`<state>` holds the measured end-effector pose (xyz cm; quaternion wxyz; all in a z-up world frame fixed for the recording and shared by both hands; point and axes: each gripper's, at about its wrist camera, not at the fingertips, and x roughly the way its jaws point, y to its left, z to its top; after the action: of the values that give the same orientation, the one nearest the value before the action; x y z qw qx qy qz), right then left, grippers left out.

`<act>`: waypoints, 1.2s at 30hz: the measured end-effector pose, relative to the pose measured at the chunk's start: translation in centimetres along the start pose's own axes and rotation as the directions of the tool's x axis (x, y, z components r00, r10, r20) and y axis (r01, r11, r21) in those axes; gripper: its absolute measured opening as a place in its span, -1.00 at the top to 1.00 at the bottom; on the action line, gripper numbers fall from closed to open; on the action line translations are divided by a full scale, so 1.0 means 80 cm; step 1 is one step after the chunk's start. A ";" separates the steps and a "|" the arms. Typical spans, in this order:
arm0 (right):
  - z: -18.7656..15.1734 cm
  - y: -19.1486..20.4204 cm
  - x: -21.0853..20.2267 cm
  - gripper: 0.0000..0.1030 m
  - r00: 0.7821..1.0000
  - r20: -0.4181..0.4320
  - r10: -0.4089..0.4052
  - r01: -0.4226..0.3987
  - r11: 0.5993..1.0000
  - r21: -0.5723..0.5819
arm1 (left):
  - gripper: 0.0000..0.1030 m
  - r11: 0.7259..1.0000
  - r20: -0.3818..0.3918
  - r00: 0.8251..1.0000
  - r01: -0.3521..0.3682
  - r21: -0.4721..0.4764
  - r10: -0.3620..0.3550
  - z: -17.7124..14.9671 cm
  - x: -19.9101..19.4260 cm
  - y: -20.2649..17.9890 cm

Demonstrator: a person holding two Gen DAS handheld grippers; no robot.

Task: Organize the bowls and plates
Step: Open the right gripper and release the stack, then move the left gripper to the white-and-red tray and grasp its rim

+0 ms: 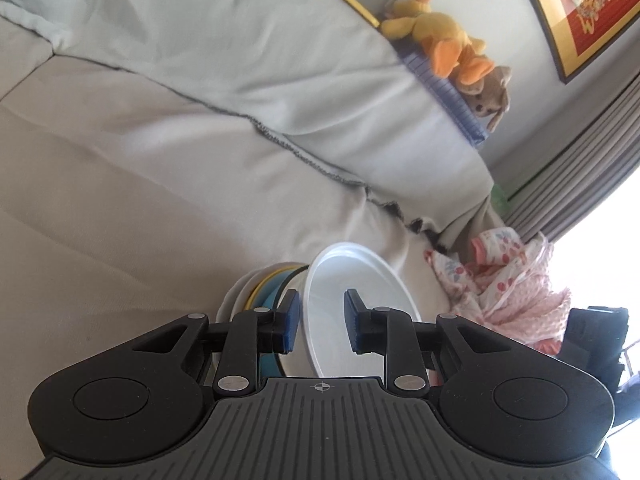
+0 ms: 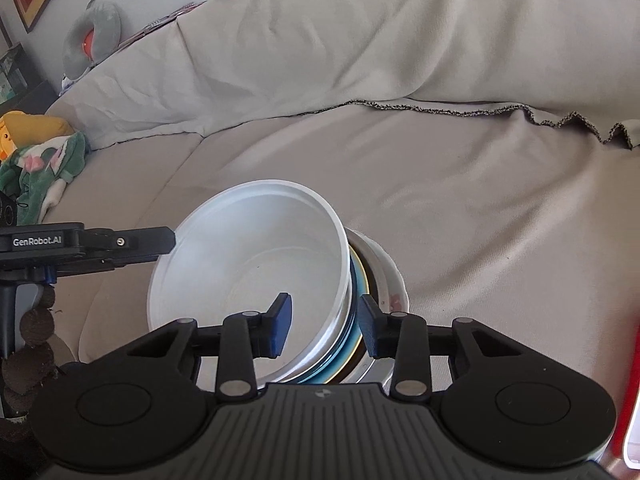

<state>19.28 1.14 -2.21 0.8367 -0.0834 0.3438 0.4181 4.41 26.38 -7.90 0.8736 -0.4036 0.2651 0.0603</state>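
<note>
A nested stack of bowls and plates sits on the sofa seat, with a white bowl (image 1: 352,304) (image 2: 256,276) on top. Under it show blue, yellow, dark and white rims (image 2: 362,304) (image 1: 264,292). My left gripper (image 1: 322,324) is open, its fingers astride the white bowl's rim, one pad inside and one outside. My right gripper (image 2: 326,328) is open too, its fingers astride the rims on the stack's other side. The left gripper also shows in the right wrist view (image 2: 160,240), at the white bowl's left edge.
The sofa (image 1: 140,160) is covered with a grey cloth. Plush toys (image 1: 440,36) lie on its backrest and a pink patterned cloth (image 1: 512,280) lies at its end. A green garment (image 2: 40,168) and a grey neck pillow (image 2: 94,32) lie at the other end.
</note>
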 end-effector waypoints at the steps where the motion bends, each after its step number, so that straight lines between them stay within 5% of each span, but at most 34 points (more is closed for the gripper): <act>1: -0.001 -0.002 0.000 0.30 1.000 0.001 -0.004 0.004 1.000 0.004 | 0.48 1.000 0.003 1.000 0.001 0.003 -0.001 0.000 -0.001 -0.001; 13: -0.005 -0.008 0.002 0.29 1.000 -0.010 0.001 -0.001 1.000 0.031 | 0.48 0.998 -0.008 0.998 -0.063 0.012 0.063 -0.002 0.005 -0.001; 18: -0.004 -0.008 -0.034 0.22 0.994 0.105 0.008 -0.009 1.000 0.007 | 0.48 0.991 0.162 0.983 -0.104 0.082 0.090 -0.010 -0.025 -0.033; 22: -0.009 -0.020 -0.085 -0.25 0.958 0.280 -0.062 0.062 0.998 0.008 | 0.47 0.983 0.263 0.965 -0.050 0.174 0.002 -0.017 -0.038 -0.077; 26: -0.022 -0.074 -0.127 -0.42 0.914 0.374 -0.158 0.121 0.985 0.121 | 0.47 0.967 0.122 0.987 0.075 0.244 -0.107 -0.027 0.010 -0.137; 29: -0.045 -0.133 -0.150 -0.42 0.893 0.371 -0.255 0.179 0.957 0.229 | 0.49 0.949 -0.023 0.996 0.092 0.301 -0.089 -0.047 0.071 -0.189; 32: -0.083 -0.193 -0.169 -0.44 0.846 0.351 -0.402 0.295 0.900 0.321 | 0.49 0.924 -0.147 0.987 0.110 0.366 -0.059 -0.080 0.136 -0.240; 36: -0.141 -0.275 -0.172 -0.52 0.773 0.260 -0.579 0.444 0.786 0.430 | 0.49 0.919 -0.294 0.955 0.142 0.367 -0.030 -0.125 0.218 -0.277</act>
<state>24.55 -26.48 -5.03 0.9705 0.0546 0.2068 0.1116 22.19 2.30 -7.23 0.8905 -0.2405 0.3757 -0.0898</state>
